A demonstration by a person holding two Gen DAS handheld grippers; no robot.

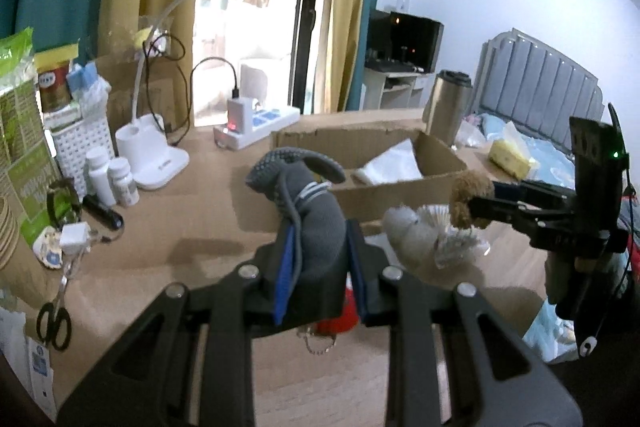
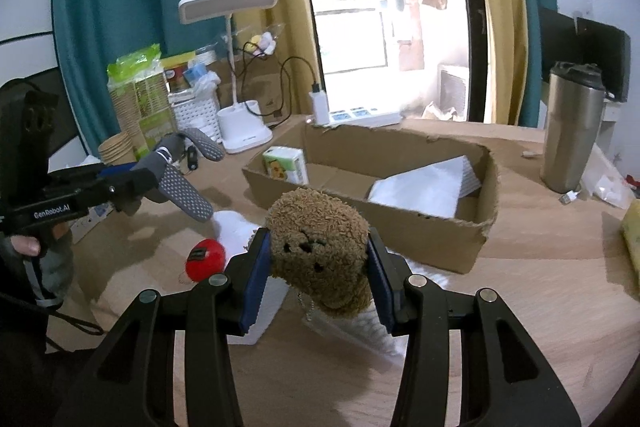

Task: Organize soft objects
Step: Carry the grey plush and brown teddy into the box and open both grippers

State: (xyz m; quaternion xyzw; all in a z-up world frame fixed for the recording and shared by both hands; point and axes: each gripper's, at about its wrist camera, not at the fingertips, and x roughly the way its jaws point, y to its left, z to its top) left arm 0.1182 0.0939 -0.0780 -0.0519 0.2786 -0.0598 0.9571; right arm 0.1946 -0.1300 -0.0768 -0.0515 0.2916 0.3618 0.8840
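My left gripper is shut on a grey dotted glove and holds it above the table, left of the cardboard box. It also shows in the right wrist view with the glove. My right gripper is shut on a brown plush toy, held above the table in front of the box. In the left wrist view the plush hangs at the right gripper's tips. A red soft ball and white soft items lie on the table below.
The box holds a white bag and a tissue pack. A desk lamp, bottles, power strip, scissors and clutter stand at the left. A steel tumbler stands at the right.
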